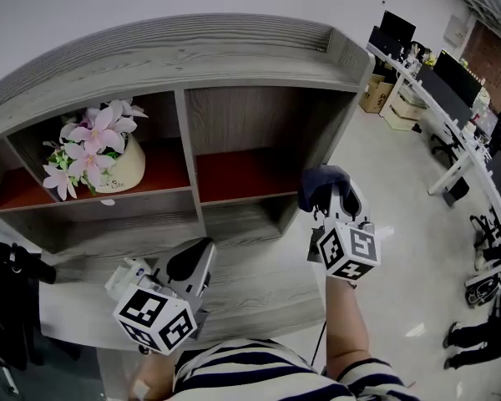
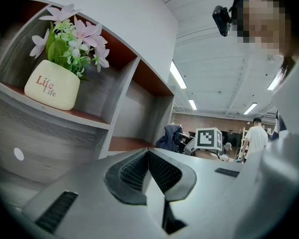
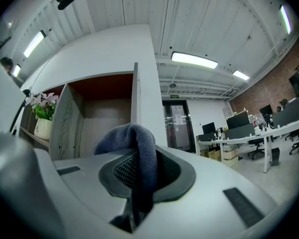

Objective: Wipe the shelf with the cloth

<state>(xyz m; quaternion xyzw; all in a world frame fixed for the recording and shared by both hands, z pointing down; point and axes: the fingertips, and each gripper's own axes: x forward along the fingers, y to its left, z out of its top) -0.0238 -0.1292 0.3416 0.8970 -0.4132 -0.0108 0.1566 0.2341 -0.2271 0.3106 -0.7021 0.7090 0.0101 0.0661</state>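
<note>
A grey wooden shelf unit (image 1: 184, 57) has two open compartments with red-brown floors. My right gripper (image 1: 330, 192) is shut on a dark blue cloth (image 1: 321, 182), held in front of the right compartment (image 1: 250, 170) near its lower right corner. In the right gripper view the cloth (image 3: 134, 148) hangs folded between the closed jaws, with that compartment (image 3: 102, 116) ahead. My left gripper (image 1: 196, 257) is shut with nothing in it, lower down before the shelf's front ledge (image 1: 234, 286). In the left gripper view its jaws meet at the left gripper (image 2: 148, 158).
A cream pot of pink flowers (image 1: 96, 153) stands in the left compartment, seen as the flower pot (image 2: 52, 86) in the left gripper view. To the right are office desks with monitors (image 1: 451, 82) and open floor (image 1: 401, 190). Dark equipment (image 1: 8, 299) stands at the far left.
</note>
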